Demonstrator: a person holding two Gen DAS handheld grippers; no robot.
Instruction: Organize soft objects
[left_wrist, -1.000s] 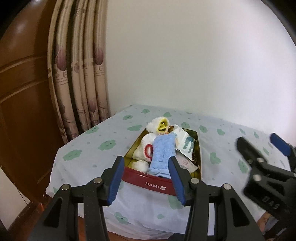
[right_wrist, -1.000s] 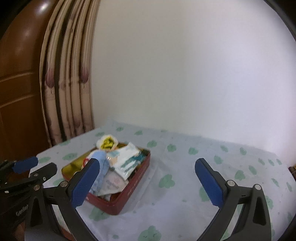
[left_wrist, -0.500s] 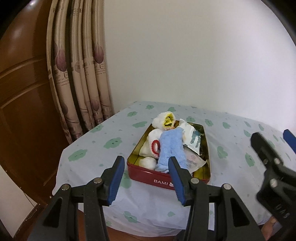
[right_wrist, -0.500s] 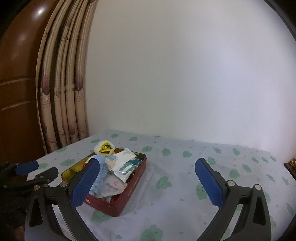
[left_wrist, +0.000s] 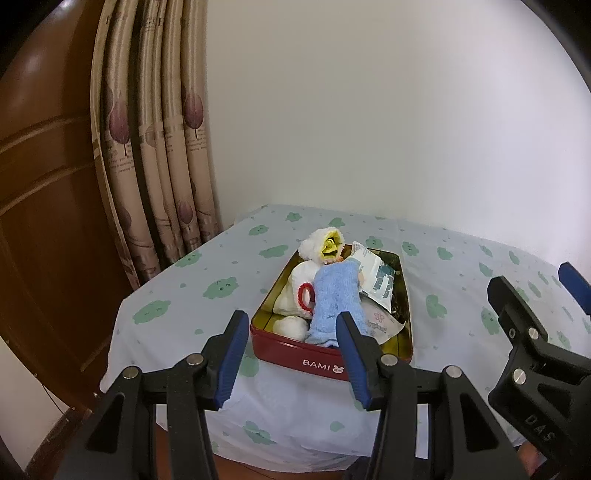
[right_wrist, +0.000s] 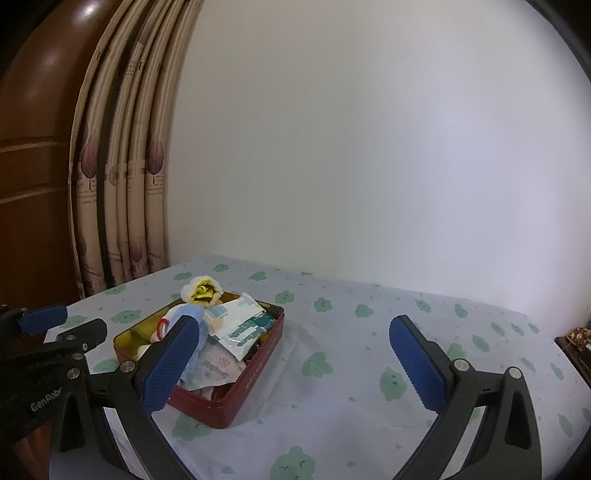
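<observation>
A red tin marked BAMI stands on the cloth-covered table near its front left corner. It holds a white plush toy with a yellow face, a light blue towel, a white bundle with a red ring and several white packets. My left gripper hovers open just in front of the tin, with nothing between its fingers. My right gripper stands wide open and empty to the right of the tin. Each gripper shows in the other's view: right gripper, left gripper.
A patterned curtain and dark wooden panelling stand to the left of the table. A white wall runs behind it. The cloth with green cloud prints spreads to the right of the tin. A dark object sits at the far right edge.
Both grippers stay open and nearly still. The right wrist view has tilted slightly. Nothing in the tin has moved.
</observation>
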